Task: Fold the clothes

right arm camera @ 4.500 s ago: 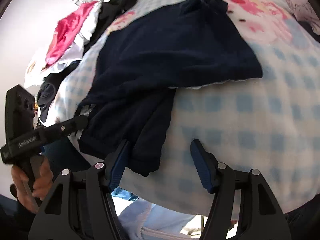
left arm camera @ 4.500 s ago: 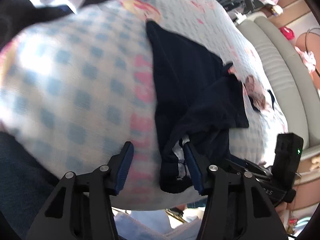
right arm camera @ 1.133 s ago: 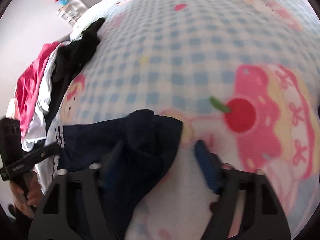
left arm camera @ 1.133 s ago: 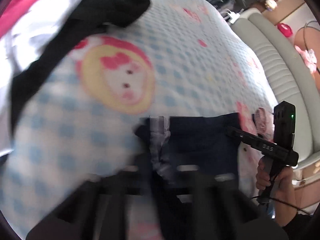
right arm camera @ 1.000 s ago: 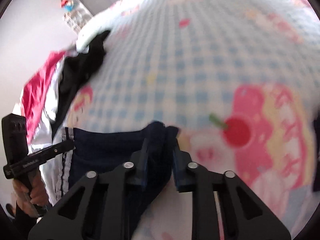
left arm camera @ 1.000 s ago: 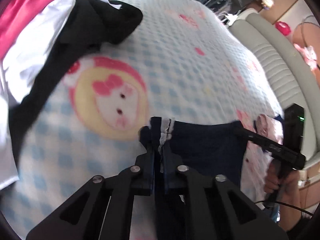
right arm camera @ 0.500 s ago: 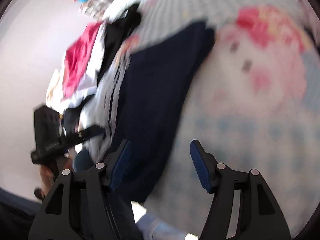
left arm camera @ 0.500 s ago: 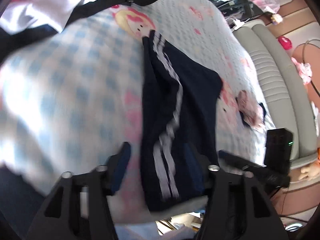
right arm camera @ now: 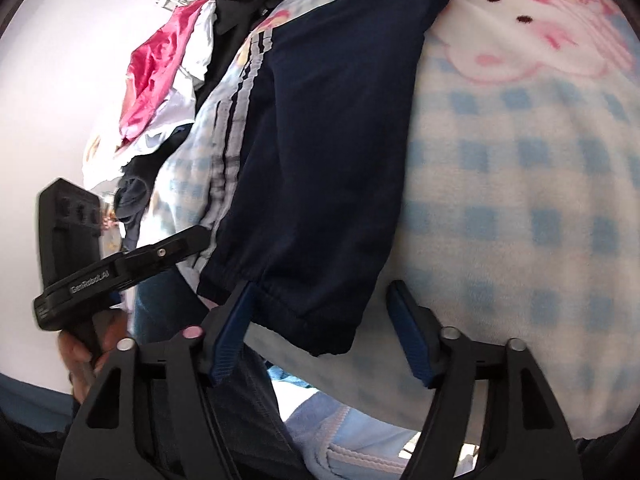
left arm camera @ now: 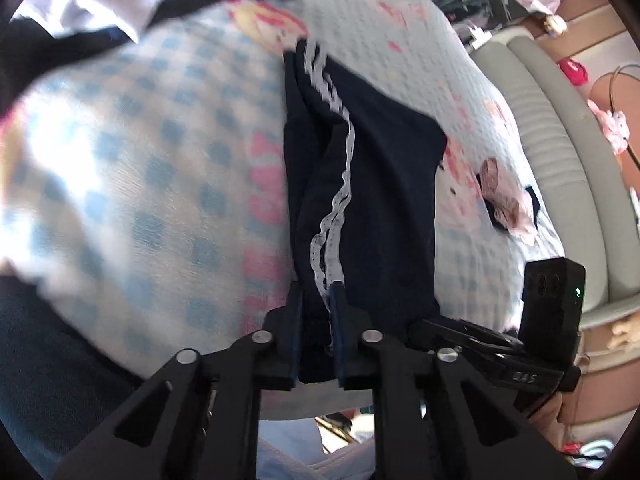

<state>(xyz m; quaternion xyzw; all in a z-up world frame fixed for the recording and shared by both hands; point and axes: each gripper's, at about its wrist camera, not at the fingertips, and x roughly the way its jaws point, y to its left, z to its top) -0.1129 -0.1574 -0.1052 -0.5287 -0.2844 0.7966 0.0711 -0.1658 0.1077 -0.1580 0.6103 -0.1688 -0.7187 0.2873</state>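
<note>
Navy track pants (left arm camera: 376,184) with white side stripes lie lengthwise on the blue-checked cartoon blanket (left arm camera: 140,184). My left gripper (left arm camera: 316,304) is shut on the near hem of the pants at the striped edge. In the right wrist view the pants (right arm camera: 320,140) run away from me. My right gripper (right arm camera: 320,308) is open, its jaws standing either side of the near hem corner without closing on it. The left gripper's body (right arm camera: 120,264) shows at the left of that view.
A heap of clothes, pink, white and black (right arm camera: 172,64), lies at the far left of the bed. A small pink and dark item (left arm camera: 504,200) lies to the right of the pants. A grey padded headboard (left arm camera: 560,140) runs along the right.
Both grippers carried the pants forward, laid them out and let go. They pulled back to the near hem. The left has now shut on the hem again; the right stays open.
</note>
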